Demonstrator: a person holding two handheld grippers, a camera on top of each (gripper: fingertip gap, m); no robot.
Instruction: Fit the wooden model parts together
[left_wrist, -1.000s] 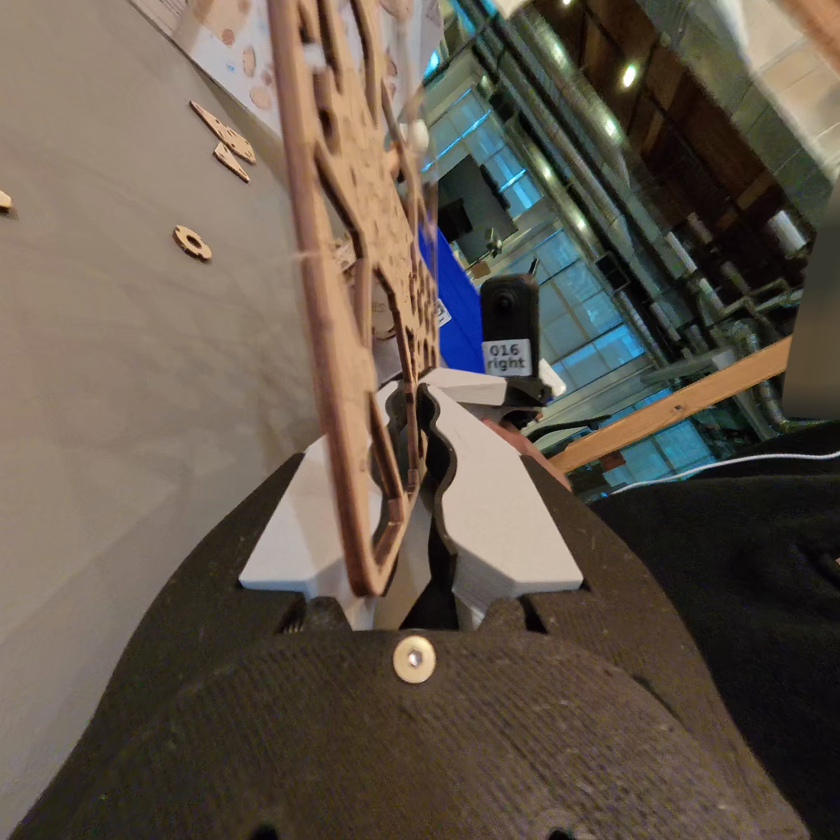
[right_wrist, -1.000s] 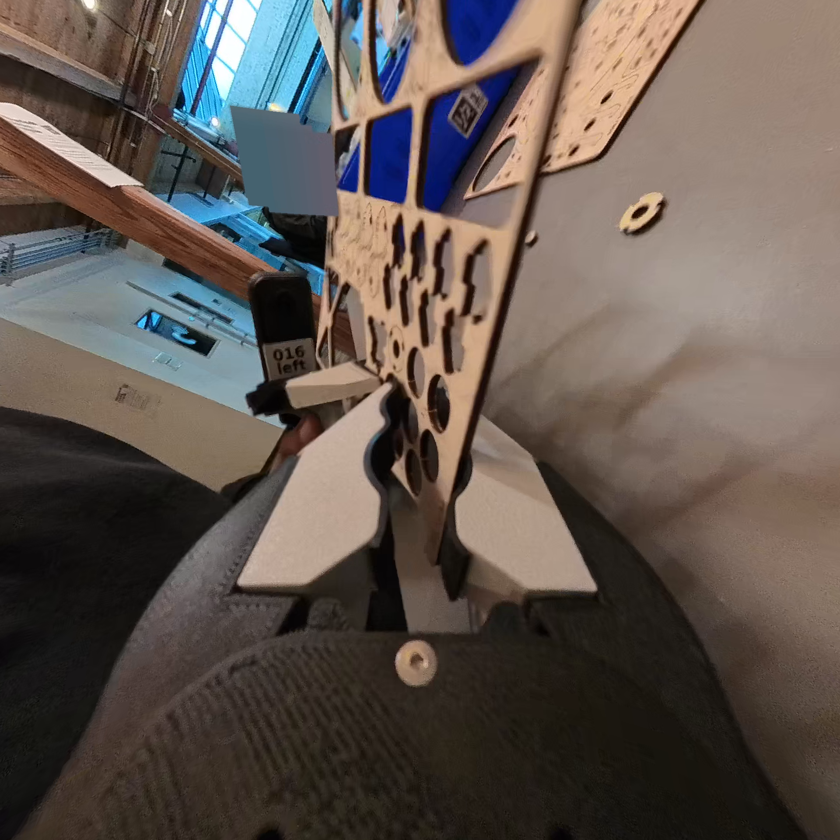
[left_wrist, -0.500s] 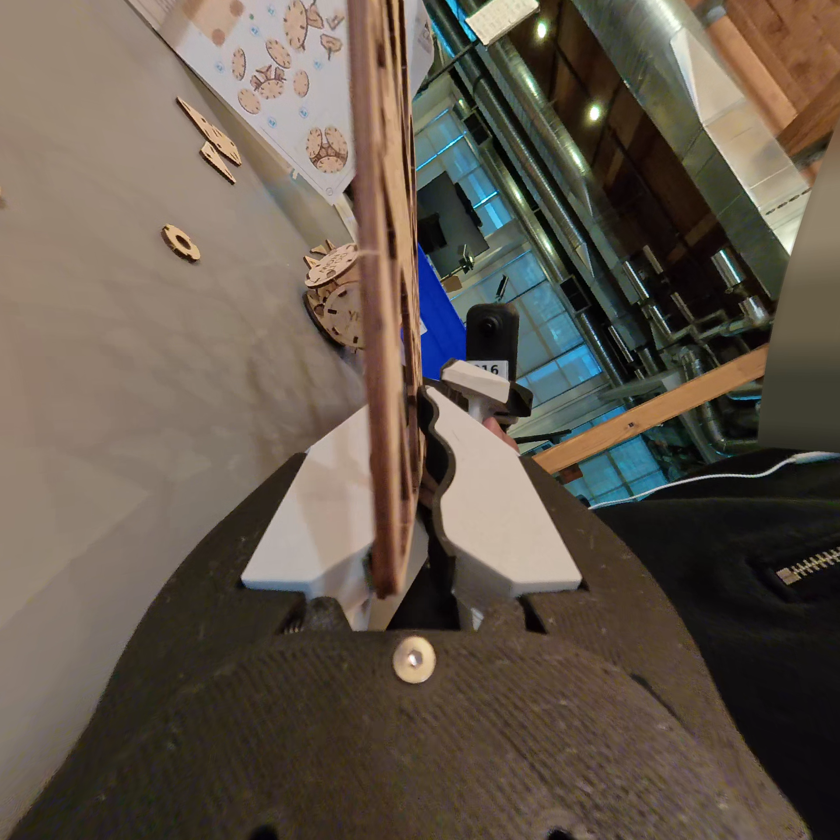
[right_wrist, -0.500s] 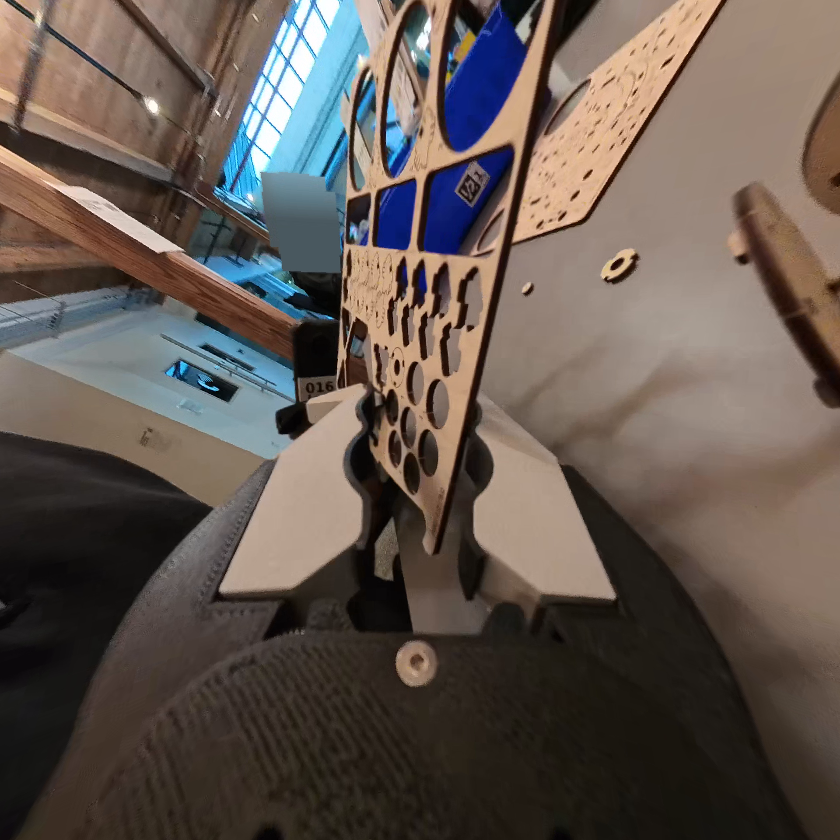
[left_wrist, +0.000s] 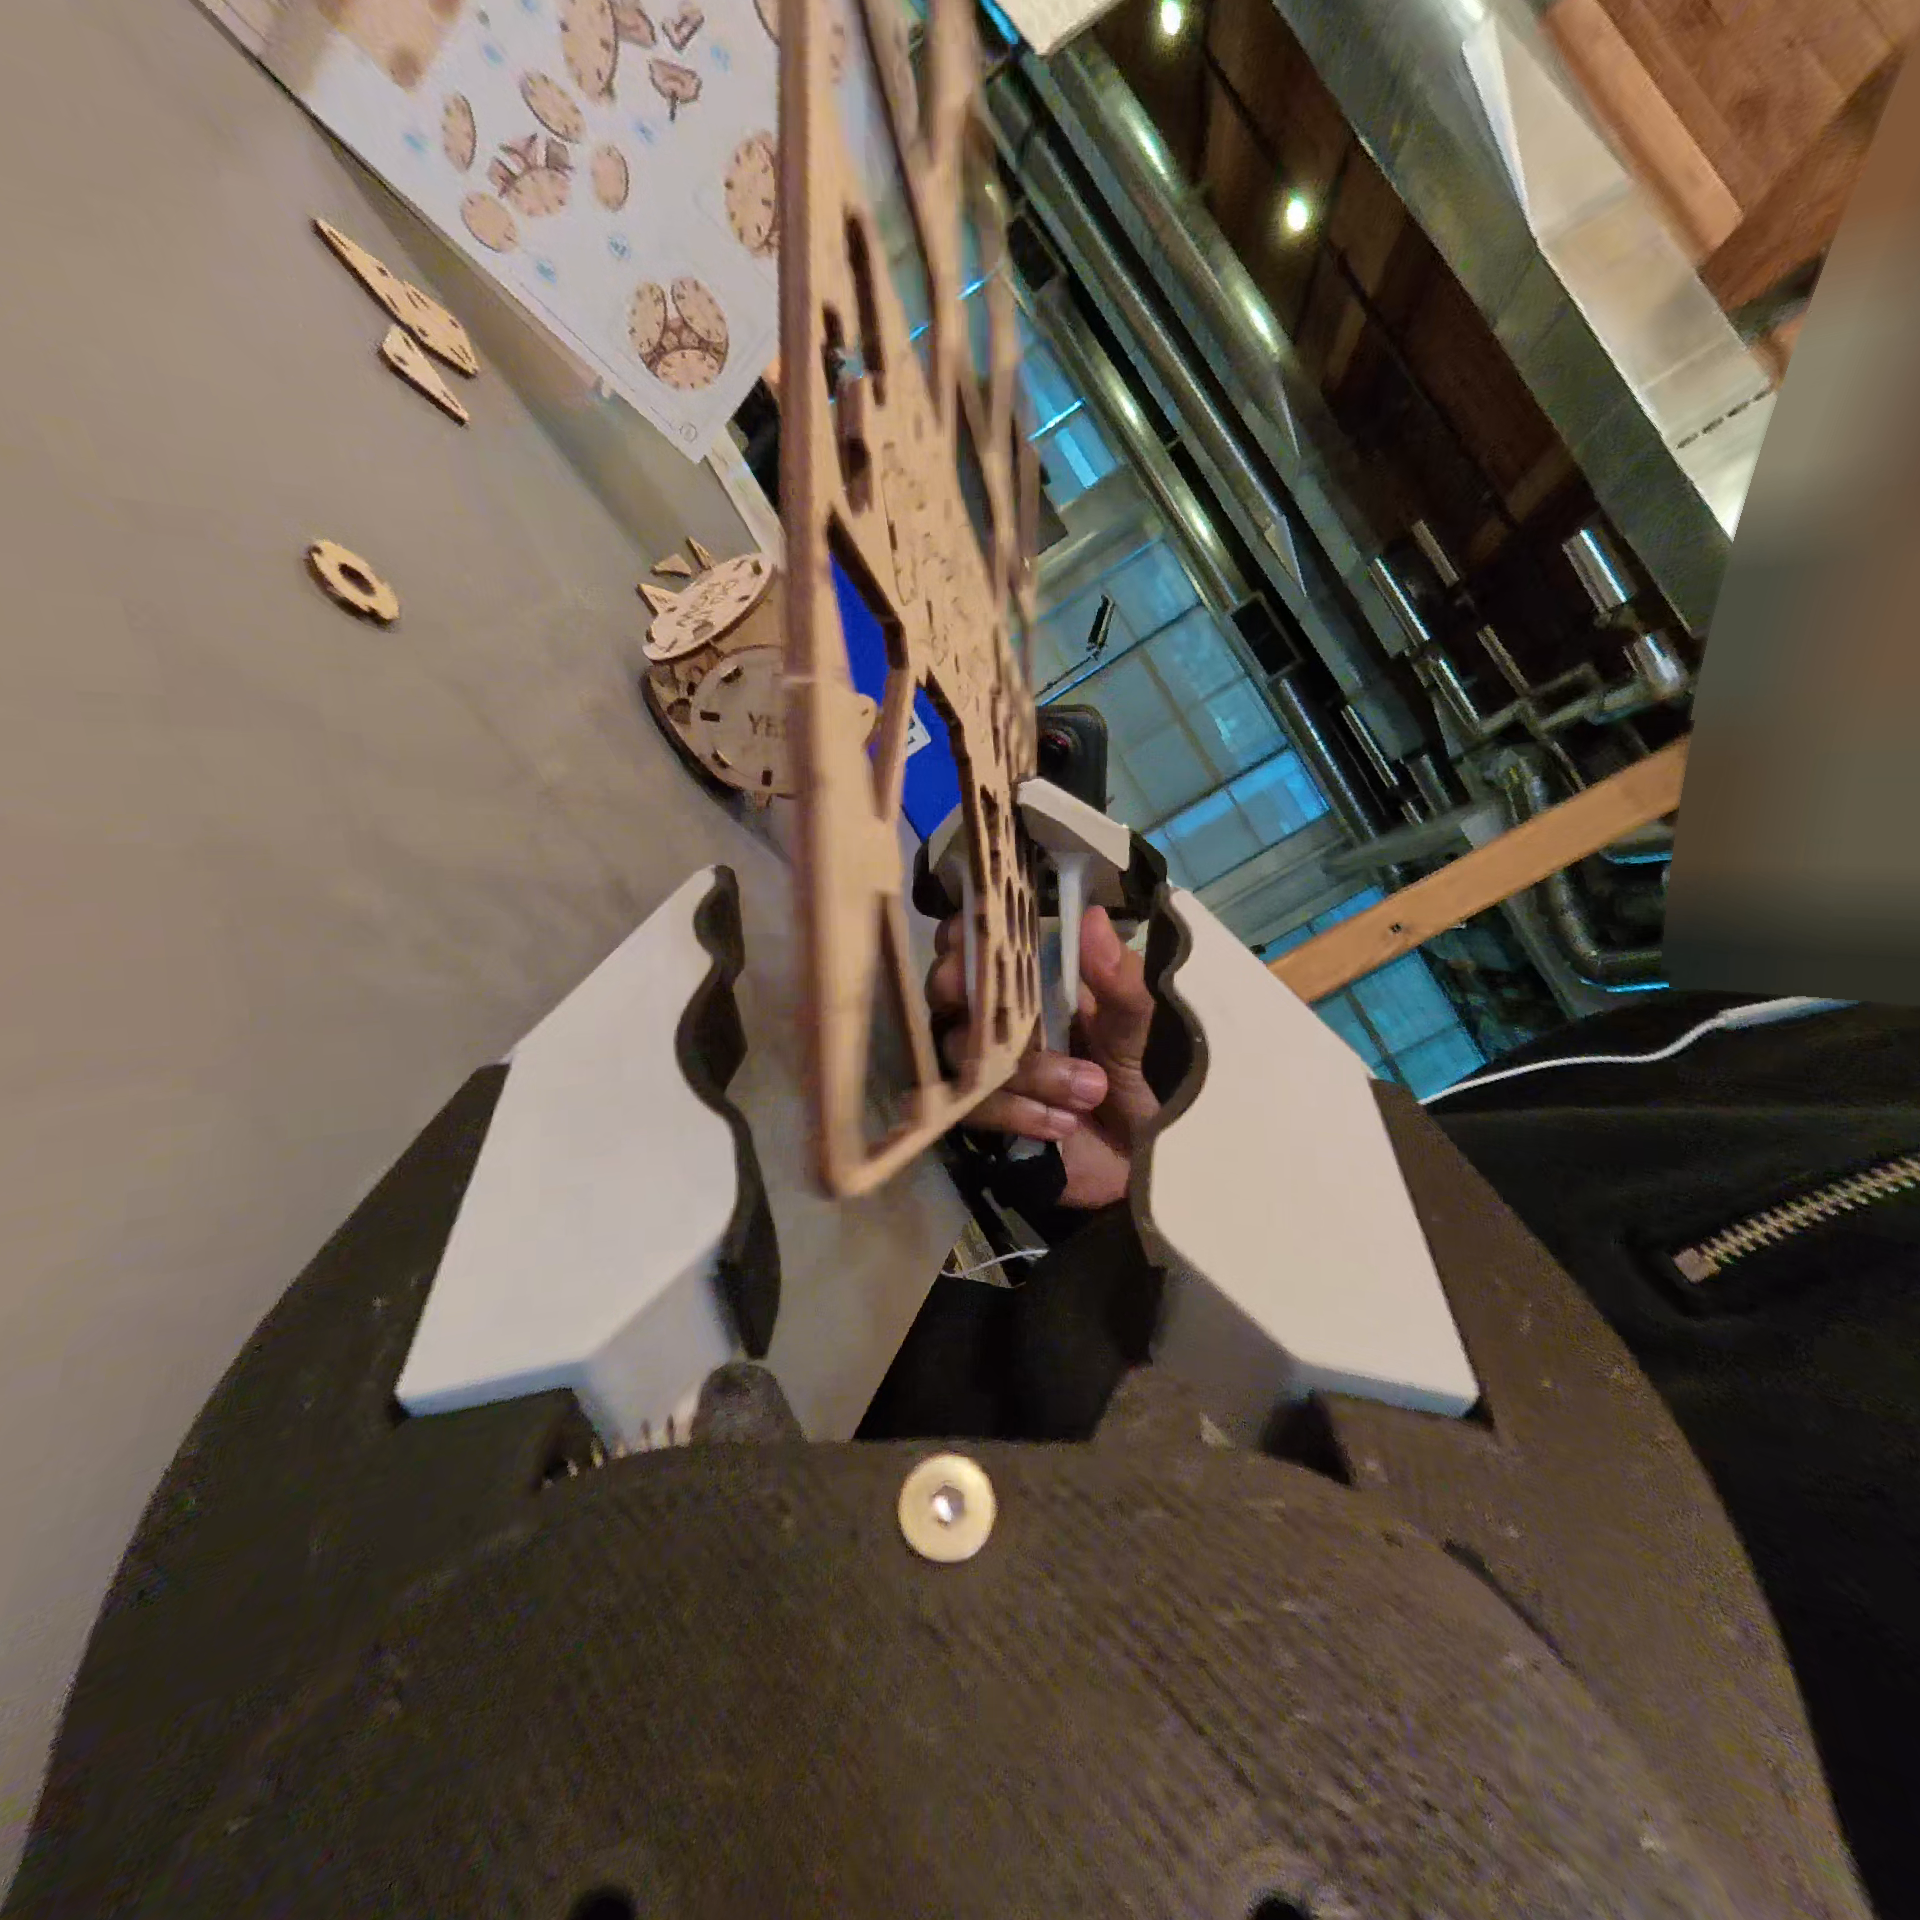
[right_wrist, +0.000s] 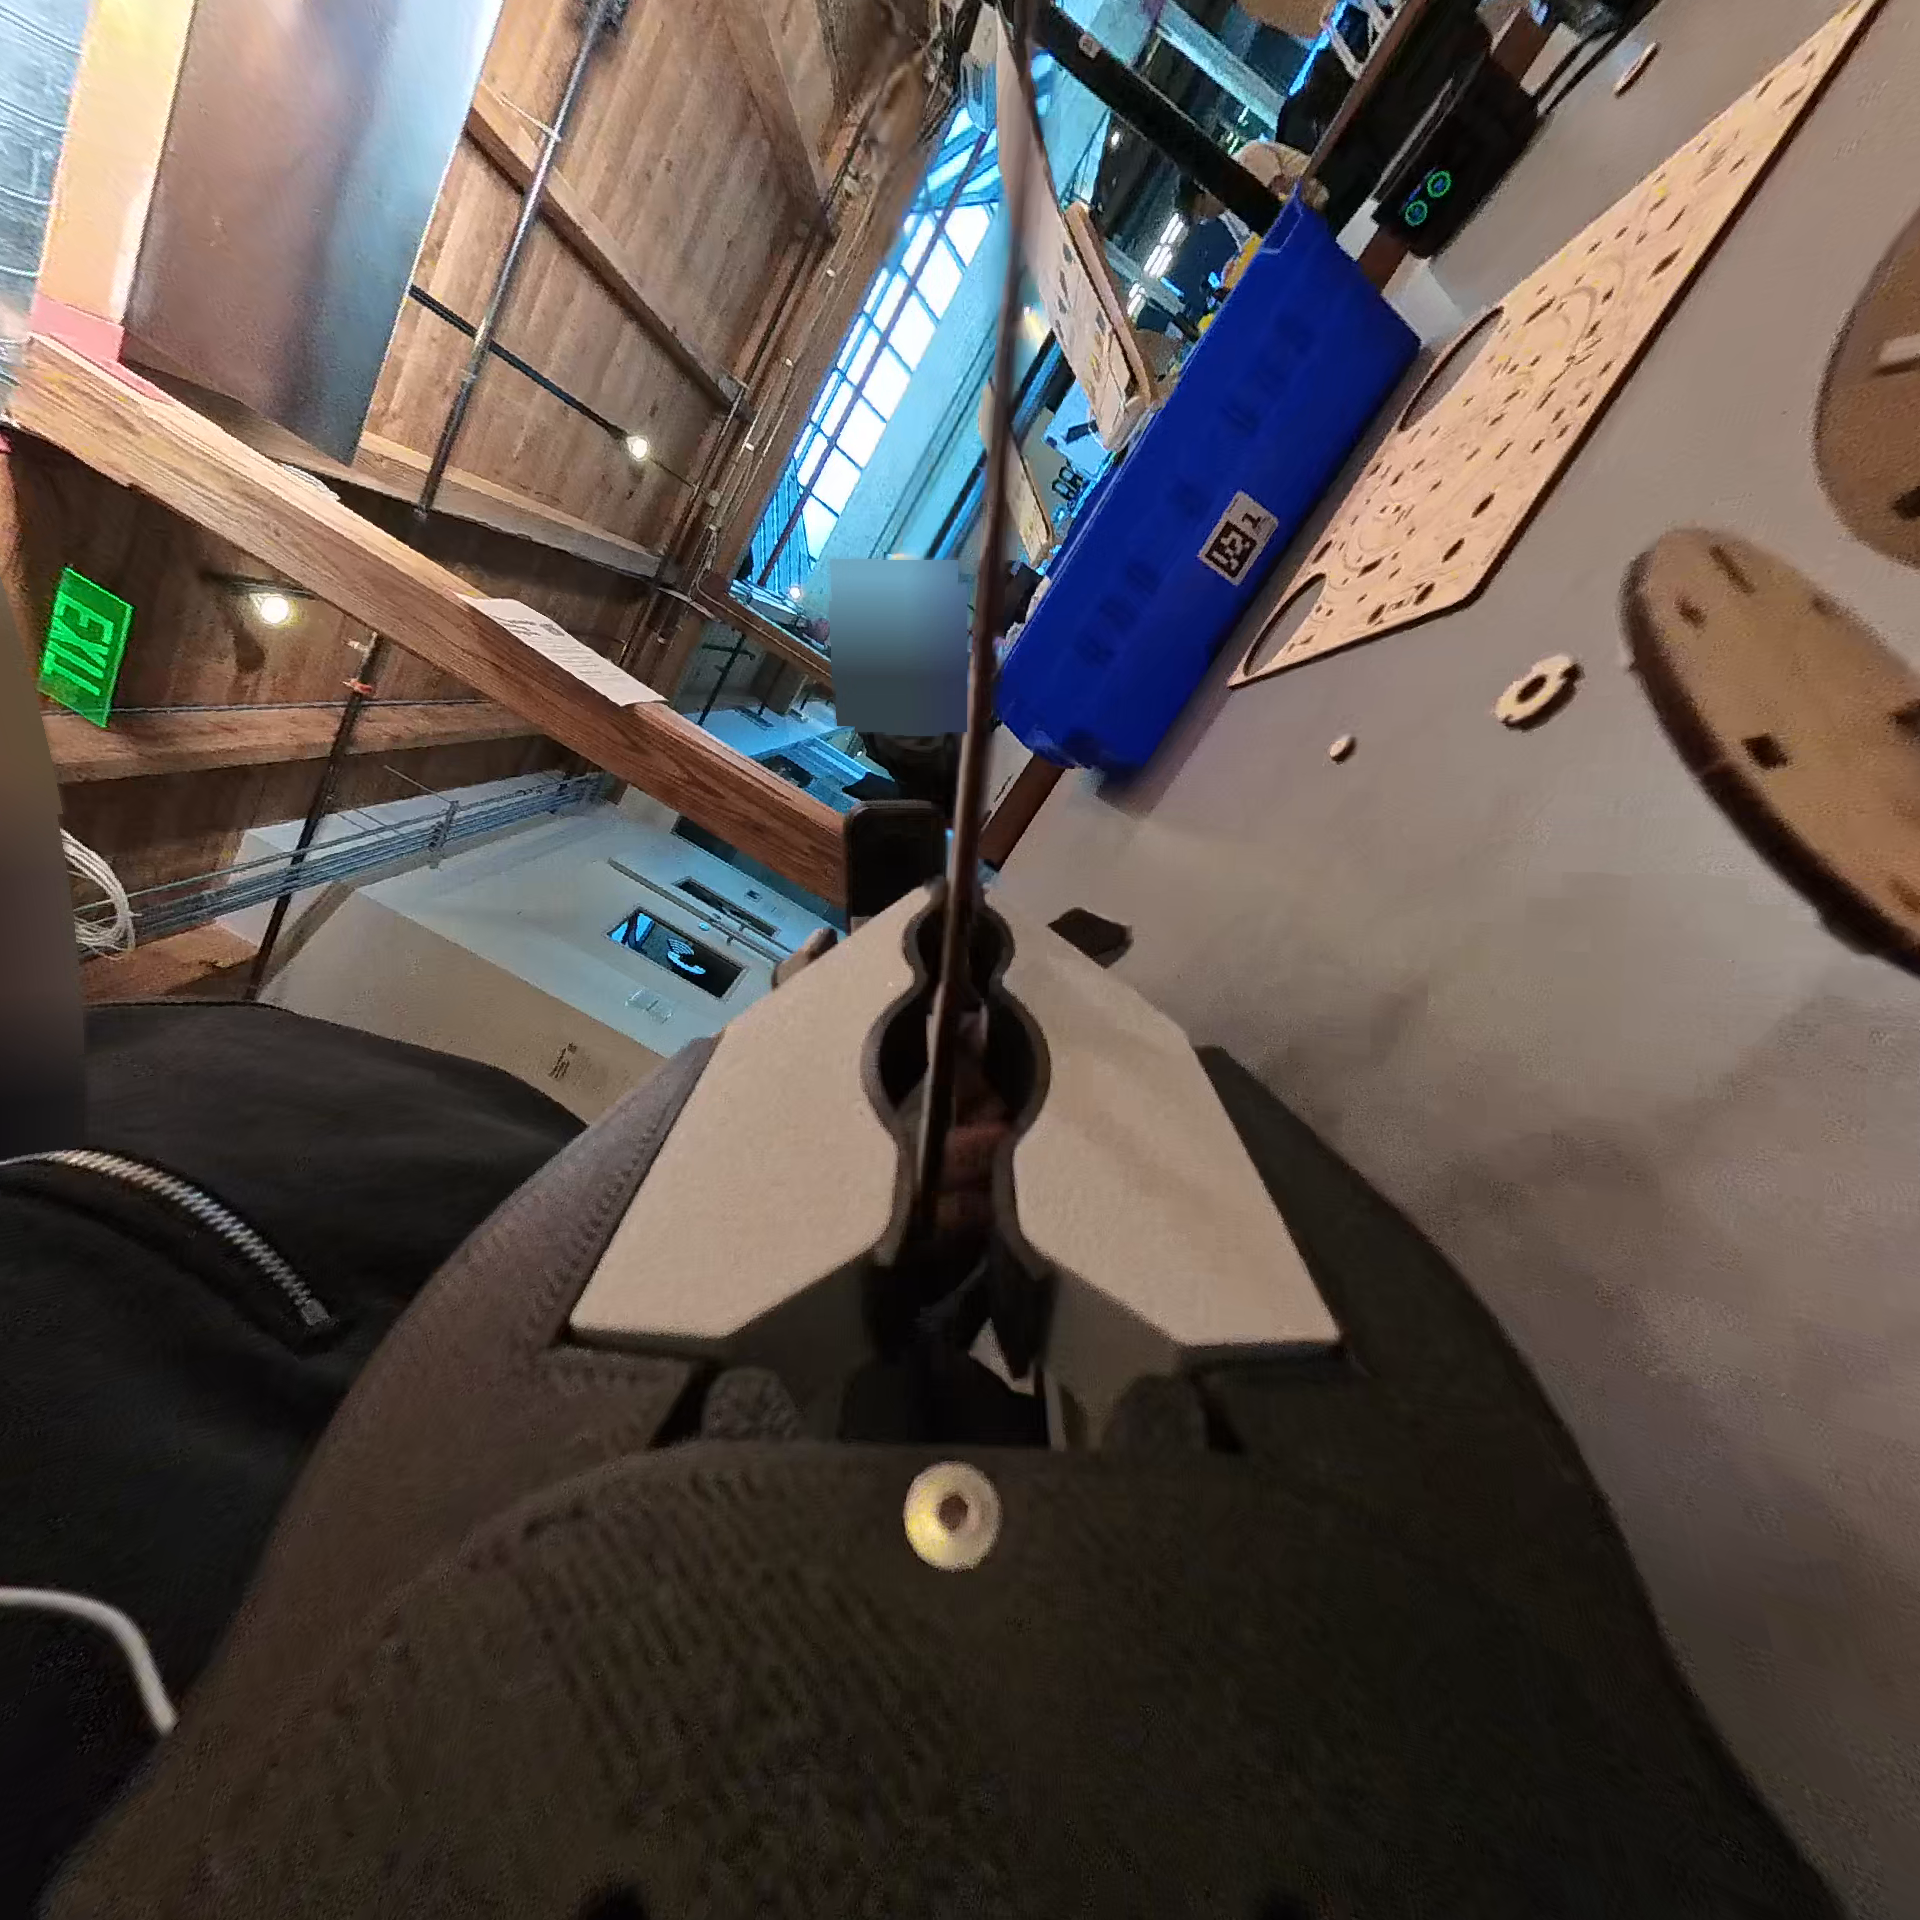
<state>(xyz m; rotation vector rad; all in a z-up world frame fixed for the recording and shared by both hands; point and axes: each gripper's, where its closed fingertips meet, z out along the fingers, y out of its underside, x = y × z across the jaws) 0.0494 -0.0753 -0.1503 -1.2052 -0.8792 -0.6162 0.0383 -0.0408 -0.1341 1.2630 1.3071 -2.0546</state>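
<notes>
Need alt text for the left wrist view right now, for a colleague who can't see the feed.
The left gripper stands wide open, and a thin laser-cut wooden sheet rises between its fingers, neither pad pressing it. Beyond, the right gripper, held in a hand, is clamped on the sheet's far edge. Left lies a grey table with small wooden parts.
</notes>
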